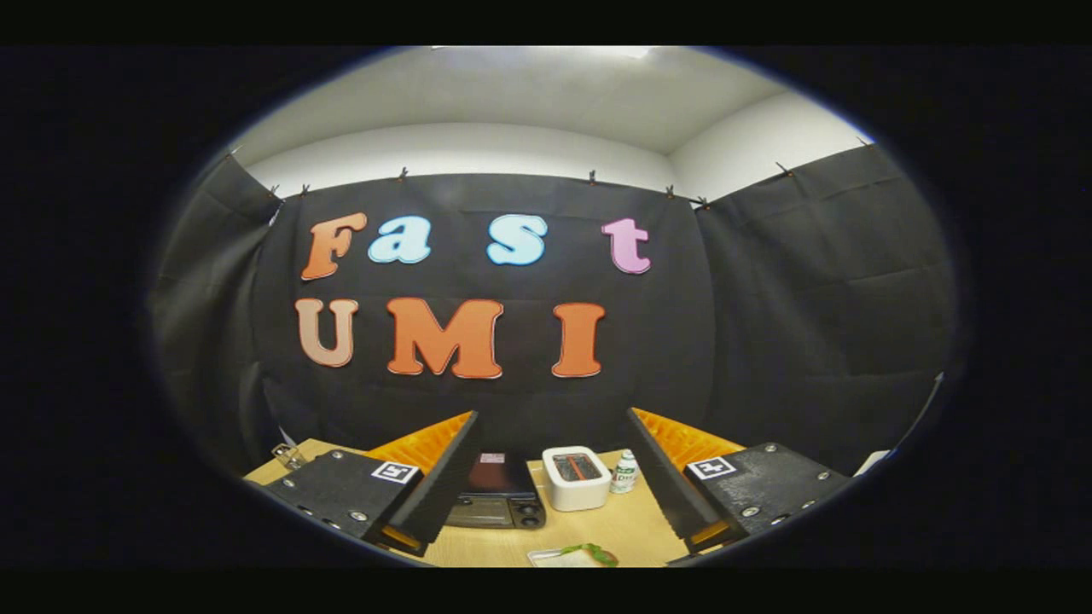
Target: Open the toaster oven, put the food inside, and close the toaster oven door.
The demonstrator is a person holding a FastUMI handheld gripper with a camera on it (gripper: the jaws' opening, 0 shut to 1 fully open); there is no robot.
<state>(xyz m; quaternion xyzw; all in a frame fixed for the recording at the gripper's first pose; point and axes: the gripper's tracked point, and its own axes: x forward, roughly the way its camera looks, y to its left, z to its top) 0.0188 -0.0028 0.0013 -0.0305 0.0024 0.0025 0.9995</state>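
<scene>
Gripper point(553, 477) hovering high over worktop point(631, 524), fingers standing wide apart, gripping nothing. Toaster oven point(499, 495) sitting on worktop between fingers, toward left finger, door appearing closed. White toaster point(577, 477) standing just beside oven, on its right. Small bottle point(625, 472) standing just right of toaster, near right finger. Plate point(563, 558) with green food point(593, 553) lying nearer, below fingers, well apart from oven.
</scene>
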